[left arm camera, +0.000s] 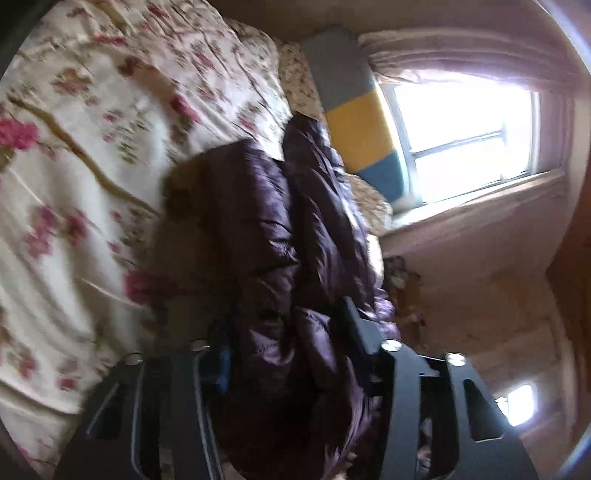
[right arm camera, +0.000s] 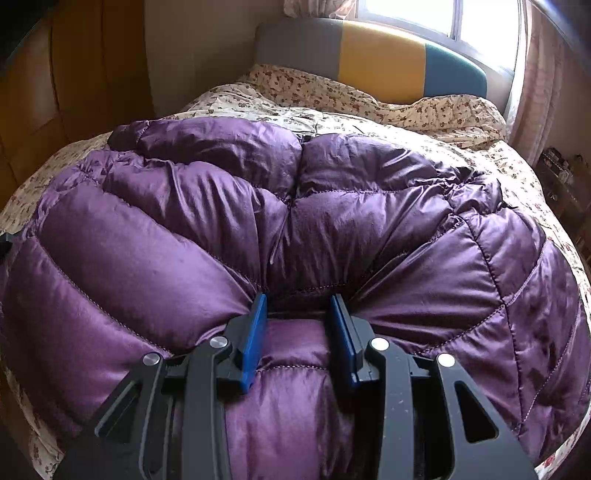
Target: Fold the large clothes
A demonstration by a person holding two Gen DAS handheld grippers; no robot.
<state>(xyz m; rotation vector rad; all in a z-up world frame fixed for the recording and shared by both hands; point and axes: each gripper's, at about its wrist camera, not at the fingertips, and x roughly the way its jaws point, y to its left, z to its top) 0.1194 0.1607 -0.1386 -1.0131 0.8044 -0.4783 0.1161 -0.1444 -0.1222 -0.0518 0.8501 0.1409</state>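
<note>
A large purple quilted down jacket (right arm camera: 295, 229) lies spread across the floral bed (right arm camera: 369, 107). My right gripper (right arm camera: 299, 306) presses into its near edge, its blue-padded fingers (right arm camera: 255, 332) closed around a thick roll of the fabric. In the left wrist view the picture is tilted and blurred. My left gripper (left arm camera: 288, 325) holds a bunched part of the jacket (left arm camera: 280, 229) between its fingers and lifts it above the bed (left arm camera: 92, 166), so the fabric hangs dark against the light.
A grey, yellow and blue headboard (right arm camera: 369, 55) stands at the bed's far end under a bright window (right arm camera: 443, 22). A wooden wardrobe (right arm camera: 74, 74) is on the left. Cluttered shelves (right arm camera: 561, 173) stand on the right beside the curtain (right arm camera: 535, 92).
</note>
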